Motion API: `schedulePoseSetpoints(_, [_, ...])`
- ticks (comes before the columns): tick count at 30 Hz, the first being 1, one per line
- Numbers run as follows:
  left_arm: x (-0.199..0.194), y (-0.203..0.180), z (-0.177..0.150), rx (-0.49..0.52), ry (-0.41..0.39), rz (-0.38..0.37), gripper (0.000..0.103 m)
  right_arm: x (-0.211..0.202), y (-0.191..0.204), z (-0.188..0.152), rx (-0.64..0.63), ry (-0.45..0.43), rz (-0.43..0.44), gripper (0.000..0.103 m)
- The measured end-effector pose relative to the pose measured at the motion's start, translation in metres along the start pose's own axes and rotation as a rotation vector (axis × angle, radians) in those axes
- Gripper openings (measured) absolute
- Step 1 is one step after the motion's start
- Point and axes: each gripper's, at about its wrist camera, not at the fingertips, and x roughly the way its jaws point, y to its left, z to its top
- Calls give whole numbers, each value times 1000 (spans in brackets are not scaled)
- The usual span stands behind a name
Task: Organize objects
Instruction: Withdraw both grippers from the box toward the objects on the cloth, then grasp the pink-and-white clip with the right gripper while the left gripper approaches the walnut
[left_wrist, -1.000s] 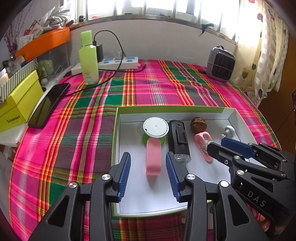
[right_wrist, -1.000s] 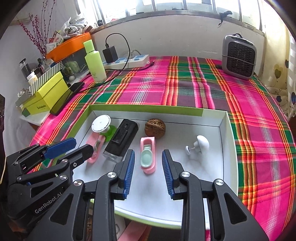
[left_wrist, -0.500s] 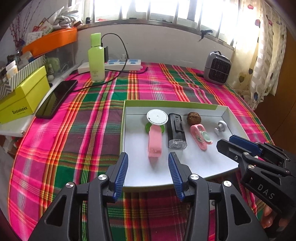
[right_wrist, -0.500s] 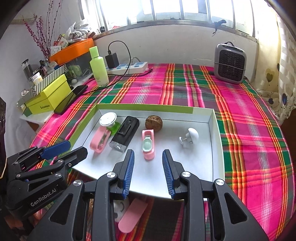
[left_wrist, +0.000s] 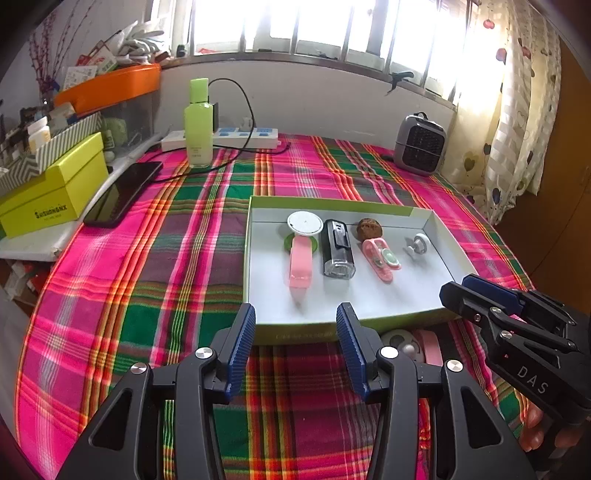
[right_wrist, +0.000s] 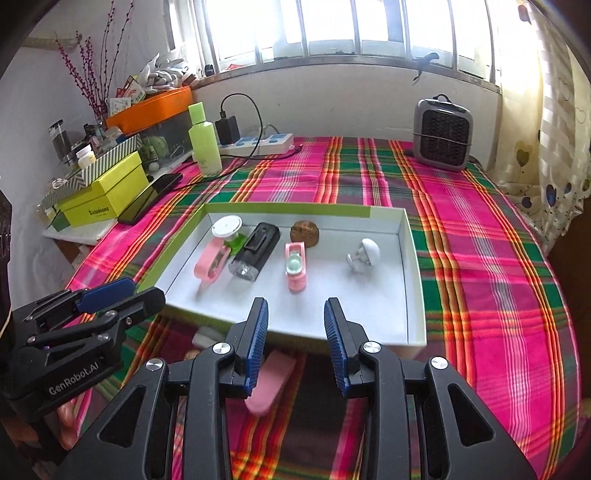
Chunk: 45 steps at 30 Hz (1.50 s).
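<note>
Below the tray (left_wrist: 258, 325) at 6 o'clock, both the left gripper (left_wrist: 295, 347) and the right gripper (right_wrist: 293, 341) hang released, grasping nothing; approach the pink piece (right_wrist: 271, 380) squarely.

Two matching black hand-held grippers with blue ribbed pads

The left gripper (left_wrist: 295, 345) is built from black plastic struts with triangular cut-outs, joined by round silver screws, and each of its two fingers carries a dark blue pad (left_wrist: 242, 347) with fine ridges across it. The right gripper (right_wrist: 295, 341) has the same black frame, the same silver screw heads and the same blue ribbed pads (right_wrist: 256, 343). Seen from the side, the left one bears white lettering "GenRobot.AI" on its body, and the right one shows the white letters "DAS". A few fingertips (left_wrist: 532, 430) show under the right gripper's handle.
</note>
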Motion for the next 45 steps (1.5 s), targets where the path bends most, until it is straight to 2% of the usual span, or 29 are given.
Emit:
schedulePoseSetpoints(17, [-3, -15, -33, 25, 49, -78, 45, -13, -3, -34, 18, 10, -11, 33])
schedulePoseSetpoints(26, [1, -29, -39, 36, 72, -112, 45, -16, -8, -42, 21, 12, -17, 33])
schedulePoseSetpoints(36, [17, -34, -41, 19, 113, -101, 45, -16, -16, -48, 40, 24, -19, 33])
schedulePoseSetpoints(45, [22, -32, -39, 0, 106, -109, 45, -13, -18, -50, 47, 37, -13, 33])
